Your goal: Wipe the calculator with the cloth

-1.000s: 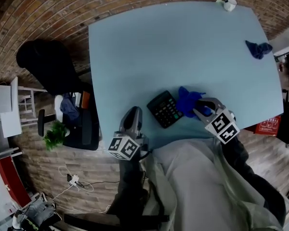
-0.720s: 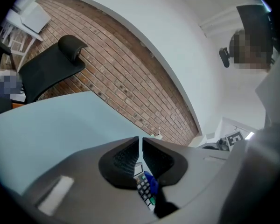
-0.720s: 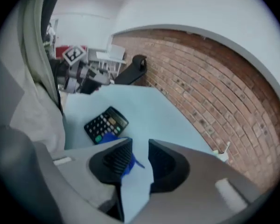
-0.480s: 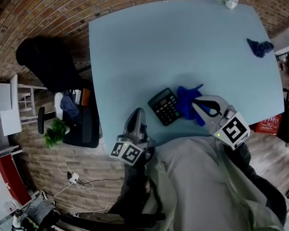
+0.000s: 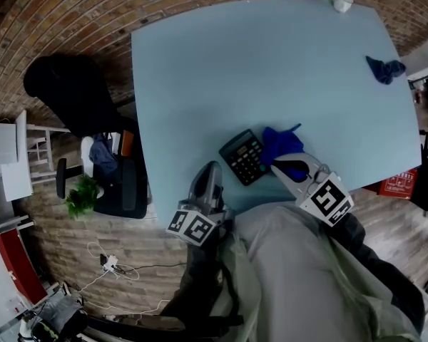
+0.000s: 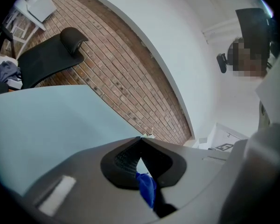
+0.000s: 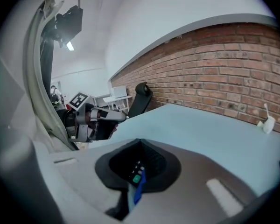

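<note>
In the head view, the calculator [image 5: 244,157] is seen lying on the pale blue table [image 5: 257,70] near its close edge, with the blue cloth [image 5: 279,142] bunched just beside its right side. The right gripper [image 5: 278,165] is held close to the calculator, and a fold of the cloth is caught in it. The left gripper [image 5: 211,169] is held at the table's near edge, left of the calculator and apart from it. A second blue rag [image 5: 384,70] and a white cup [image 5: 340,3] are seen well apart from these, toward the table's far right. In the left gripper view, the jaws are seen clenched tip to tip over the tabletop, with a brick wall [image 6: 130,83] beyond; a blue scrap is glimpsed in the slit behind the tips, but whether it is pinched cannot be told. In the right gripper view, the jaws, which have just been closing, are clenched on a strip of the cloth, and calculator keys are seen through the opening behind the tips.
</note>
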Demonstrator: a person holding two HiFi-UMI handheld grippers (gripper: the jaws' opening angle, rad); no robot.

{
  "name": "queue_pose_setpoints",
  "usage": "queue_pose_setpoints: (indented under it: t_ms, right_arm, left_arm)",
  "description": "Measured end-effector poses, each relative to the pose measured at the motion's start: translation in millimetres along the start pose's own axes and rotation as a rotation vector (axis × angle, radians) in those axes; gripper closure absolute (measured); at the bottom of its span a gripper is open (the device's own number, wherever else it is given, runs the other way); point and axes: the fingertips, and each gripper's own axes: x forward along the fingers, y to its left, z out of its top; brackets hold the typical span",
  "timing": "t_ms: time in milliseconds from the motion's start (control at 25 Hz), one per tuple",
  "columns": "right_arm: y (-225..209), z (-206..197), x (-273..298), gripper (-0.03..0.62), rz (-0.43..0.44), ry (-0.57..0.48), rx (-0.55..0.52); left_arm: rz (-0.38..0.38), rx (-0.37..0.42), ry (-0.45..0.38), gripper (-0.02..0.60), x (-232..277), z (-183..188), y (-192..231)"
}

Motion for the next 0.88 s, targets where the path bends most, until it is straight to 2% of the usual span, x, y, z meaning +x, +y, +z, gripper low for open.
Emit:
queue_pose_setpoints:
  t_ms: [880]
  right_arm:
    - [5.9,-16.2,5.4,0.592,0.035,0.055,-0.019]
  left_arm:
    - [-0.005,-0.028,0.001,0.574,1.8,-5.8,-1.4]
